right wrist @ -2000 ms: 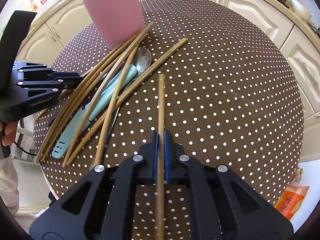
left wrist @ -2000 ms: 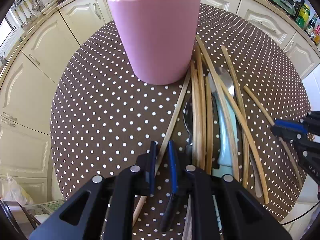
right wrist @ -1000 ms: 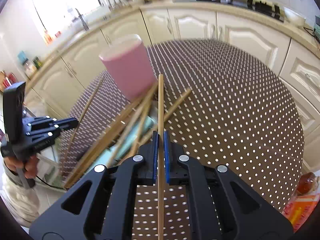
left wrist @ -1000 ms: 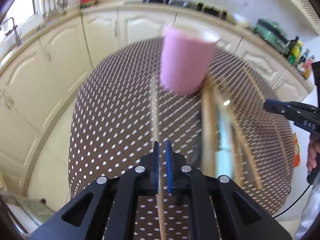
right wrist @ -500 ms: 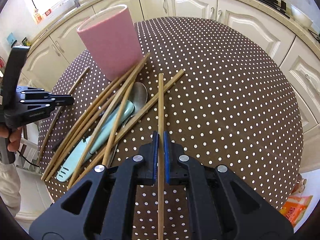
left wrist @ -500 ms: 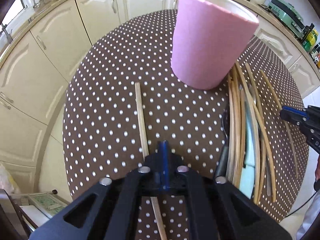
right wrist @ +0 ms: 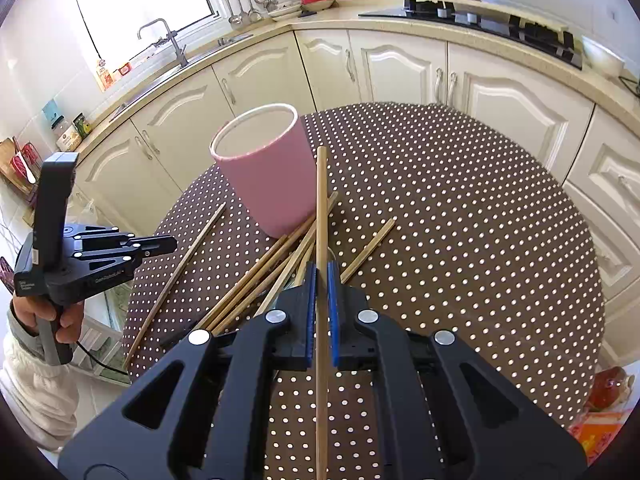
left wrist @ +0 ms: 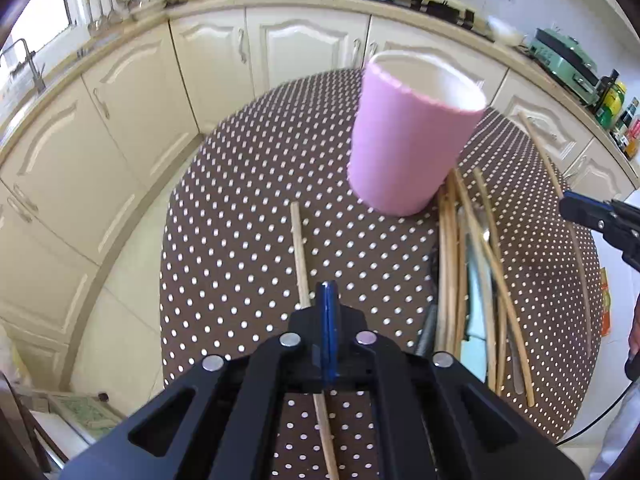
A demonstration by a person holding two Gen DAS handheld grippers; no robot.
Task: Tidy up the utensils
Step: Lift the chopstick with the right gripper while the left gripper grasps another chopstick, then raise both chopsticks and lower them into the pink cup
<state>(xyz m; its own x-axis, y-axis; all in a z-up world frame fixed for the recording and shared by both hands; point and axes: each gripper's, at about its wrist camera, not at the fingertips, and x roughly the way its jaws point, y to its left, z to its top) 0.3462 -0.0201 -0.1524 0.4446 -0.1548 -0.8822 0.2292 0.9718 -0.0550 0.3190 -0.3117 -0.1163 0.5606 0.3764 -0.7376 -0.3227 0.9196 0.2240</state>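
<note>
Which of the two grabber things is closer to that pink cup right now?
Probably the right. The right gripper, shut on a chopstick, has that stick's tip level with the pink cup's side. The left gripper sits further back, over a lone chopstick on the table.

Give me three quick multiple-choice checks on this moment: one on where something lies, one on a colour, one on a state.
1. The lone chopstick on the table lies where relative to the cup, in the left wrist view?
A) left of it B) inside it C) on its rim
2. What colour is the cup outside?
A) green B) pink C) grey
3. The right tongs are:
A) wide open B) shut on a spoon C) shut on a chopstick

Answers: 1 A, it lies flat on the dotted cloth left of the cup. 2 B, pink wall, white inside. 3 C, the stick runs between the blue pads.
</note>
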